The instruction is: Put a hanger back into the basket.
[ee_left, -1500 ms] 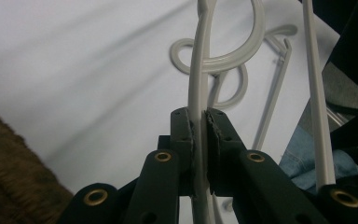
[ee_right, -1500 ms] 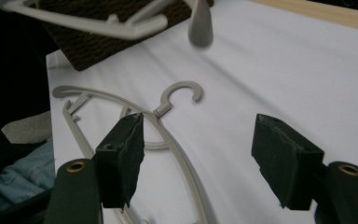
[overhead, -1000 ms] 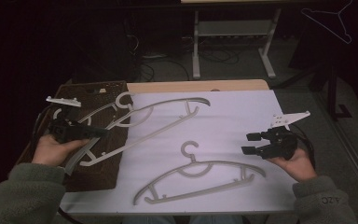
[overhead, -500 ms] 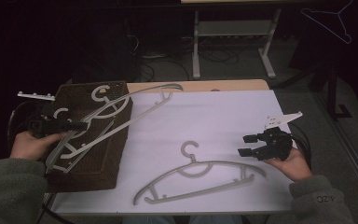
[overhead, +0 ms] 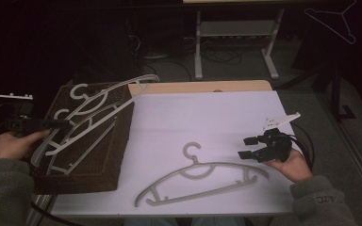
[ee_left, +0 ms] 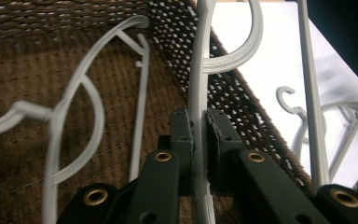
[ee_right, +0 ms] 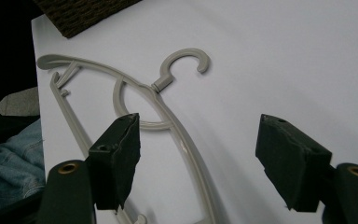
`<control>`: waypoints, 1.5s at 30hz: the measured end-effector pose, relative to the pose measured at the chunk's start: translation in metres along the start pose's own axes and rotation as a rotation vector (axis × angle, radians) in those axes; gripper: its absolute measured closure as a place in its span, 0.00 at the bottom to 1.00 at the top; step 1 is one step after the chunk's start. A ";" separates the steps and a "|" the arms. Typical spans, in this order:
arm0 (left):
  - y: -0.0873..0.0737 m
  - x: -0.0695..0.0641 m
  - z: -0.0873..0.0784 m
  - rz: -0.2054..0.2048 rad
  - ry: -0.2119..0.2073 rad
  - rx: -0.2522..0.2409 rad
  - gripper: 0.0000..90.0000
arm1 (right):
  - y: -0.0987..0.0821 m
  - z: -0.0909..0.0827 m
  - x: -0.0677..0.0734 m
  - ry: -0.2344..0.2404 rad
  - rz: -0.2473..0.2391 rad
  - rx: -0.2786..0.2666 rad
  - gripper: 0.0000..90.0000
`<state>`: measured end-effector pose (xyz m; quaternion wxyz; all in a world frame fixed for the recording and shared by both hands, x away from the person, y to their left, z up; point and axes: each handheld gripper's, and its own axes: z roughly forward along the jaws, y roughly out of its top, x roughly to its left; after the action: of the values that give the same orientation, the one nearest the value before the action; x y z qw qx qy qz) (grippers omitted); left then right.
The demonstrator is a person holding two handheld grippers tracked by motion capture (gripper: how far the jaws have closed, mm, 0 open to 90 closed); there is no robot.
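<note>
left gripper clamped on grey hanger over basket, left of frame | right gripper wide open, empty | table hanger lower centre: light, stiff, slick plastic, grab the thin arm

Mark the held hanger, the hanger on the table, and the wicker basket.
held hanger (ee_left: pixel 196 84), left gripper view, on its arm just above the jaws.
hanger on the table (overhead: pixel 202 167), high view, on its curved top arm.
wicker basket (overhead: pixel 92 162), high view, on its near side wall.
</note>
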<state>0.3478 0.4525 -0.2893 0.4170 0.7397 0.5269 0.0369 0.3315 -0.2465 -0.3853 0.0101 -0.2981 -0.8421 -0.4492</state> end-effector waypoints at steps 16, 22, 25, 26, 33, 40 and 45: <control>-0.021 0.041 -0.015 -0.108 0.085 -0.055 0.91 | 0.000 0.000 -0.001 0.002 0.004 0.005 0.33; -0.030 0.053 -0.016 -0.140 0.112 -0.059 0.91 | 0.000 0.000 -0.001 0.002 0.005 0.005 0.33; -0.032 0.056 -0.016 -0.141 0.117 -0.057 0.91 | 0.000 0.000 -0.001 0.003 0.006 0.005 0.33; -0.033 0.057 -0.017 -0.139 0.129 -0.051 0.91 | 0.000 0.000 -0.001 0.003 0.007 0.006 0.33; -0.038 0.062 -0.019 -0.144 0.158 -0.045 0.91 | 0.000 0.001 -0.001 0.003 0.007 0.008 0.33; -0.041 0.067 -0.023 -0.152 0.191 -0.045 0.91 | 0.000 0.001 -0.001 0.003 0.006 0.009 0.33; -0.041 0.067 -0.018 -0.140 0.212 -0.021 0.91 | 0.000 0.002 -0.001 0.007 0.008 0.014 0.33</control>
<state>0.3377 0.5210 -0.3308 0.3682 0.6887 0.6179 0.0915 0.3331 -0.2452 -0.3867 0.0168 -0.3000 -0.8439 -0.4445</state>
